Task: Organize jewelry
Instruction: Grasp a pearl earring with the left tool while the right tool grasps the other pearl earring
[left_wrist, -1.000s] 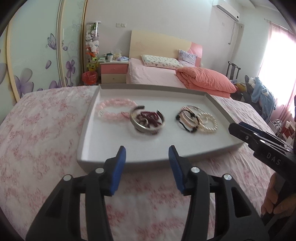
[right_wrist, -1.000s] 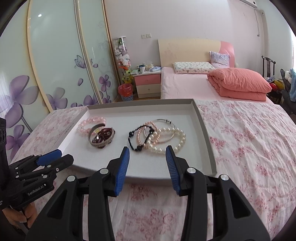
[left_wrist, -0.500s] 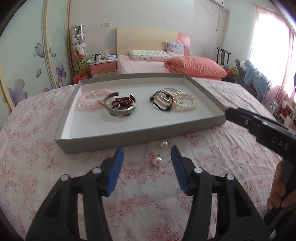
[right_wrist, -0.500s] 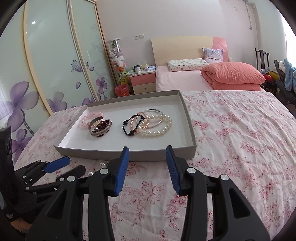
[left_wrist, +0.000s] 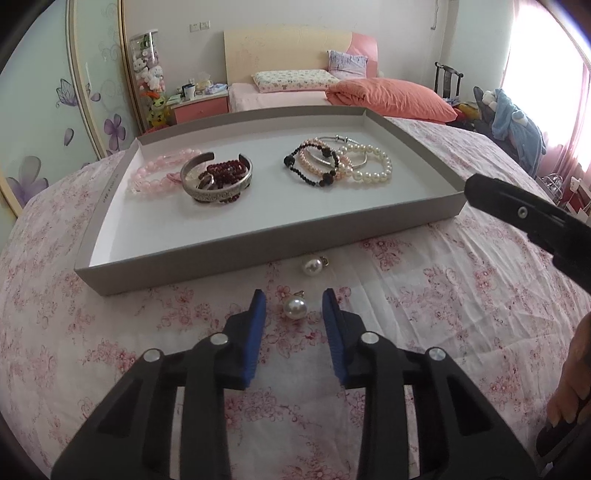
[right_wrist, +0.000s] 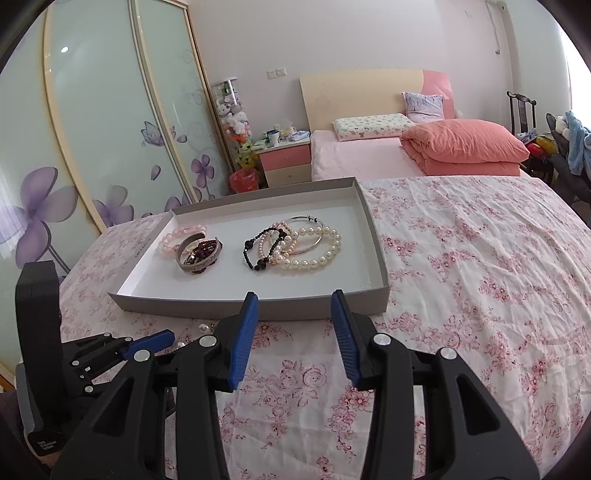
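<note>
Left gripper (left_wrist: 294, 301) jaws spread wide, holding nothing, straddling a round white pearl earring (left_wrist: 295, 307) on the pink floral bedspread (left_wrist: 424, 302); second pearl earring (left_wrist: 312, 265) just beyond, near the shallow grey cardboard tray (left_wrist: 258, 254) of bracelets; right gripper (right_wrist: 294, 301) wide open, empty, hovering near the tray's edge.

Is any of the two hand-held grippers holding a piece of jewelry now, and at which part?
Nothing is held. The left hand-held gripper is open around a loose pearl earring without touching it; the right hand-held gripper is open and empty.

A home bedroom: a bed with a pale wooden headboard (right_wrist: 360, 96), folded coral-pink duvet (right_wrist: 465, 147), pink bedside cabinet (right_wrist: 286, 164) and flower-painted sliding wardrobe doors (right_wrist: 110, 147).
</note>
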